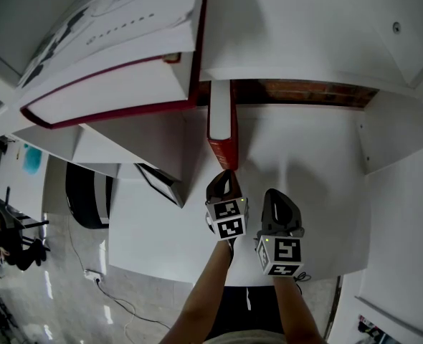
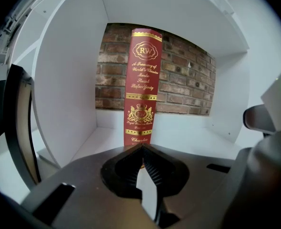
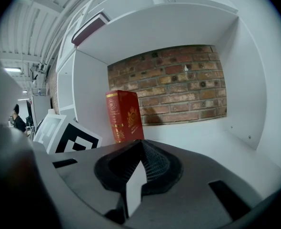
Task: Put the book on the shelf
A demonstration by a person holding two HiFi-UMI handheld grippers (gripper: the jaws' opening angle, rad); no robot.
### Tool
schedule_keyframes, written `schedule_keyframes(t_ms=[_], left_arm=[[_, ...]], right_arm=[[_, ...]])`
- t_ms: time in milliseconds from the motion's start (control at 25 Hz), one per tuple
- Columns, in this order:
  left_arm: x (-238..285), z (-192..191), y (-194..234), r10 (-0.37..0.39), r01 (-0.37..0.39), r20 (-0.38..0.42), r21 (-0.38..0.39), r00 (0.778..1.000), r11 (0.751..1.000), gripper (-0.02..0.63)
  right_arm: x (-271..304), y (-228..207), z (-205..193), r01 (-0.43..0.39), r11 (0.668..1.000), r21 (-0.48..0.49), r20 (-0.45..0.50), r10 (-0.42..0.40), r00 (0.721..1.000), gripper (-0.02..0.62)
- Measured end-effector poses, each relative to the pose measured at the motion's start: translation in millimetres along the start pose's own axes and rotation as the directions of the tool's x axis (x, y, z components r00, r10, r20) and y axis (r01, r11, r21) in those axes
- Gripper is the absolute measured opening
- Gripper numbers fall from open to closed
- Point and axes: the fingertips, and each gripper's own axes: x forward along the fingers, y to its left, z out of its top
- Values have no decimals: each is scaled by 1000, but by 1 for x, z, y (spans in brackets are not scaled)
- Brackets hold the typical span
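Upright on the shelf (image 1: 305, 149) stands the red book (image 1: 221, 131) — left gripper (image 1: 224, 174) and right gripper (image 1: 274, 193) both closed, empty, just before it.

The left gripper (image 1: 226, 174) and right gripper (image 1: 272, 193) are each showing a smooth dark grey shell ending in black jaws (ribbed on their inner faces). The left cube (image 1: 228, 219) and right cube (image 1: 282, 255) are displaying black square markers on white. The person is wearing a dark garment (image 1: 233, 310) below bare forearms.
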Motion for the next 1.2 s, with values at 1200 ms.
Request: schedule_keyframes(t_ms=[1200], left_arm=[[-128,24,-31,-19,27,155,-49,988,998,17]], right_arm=[[-44,3,9,-11,1000,6,30,11,999,15]])
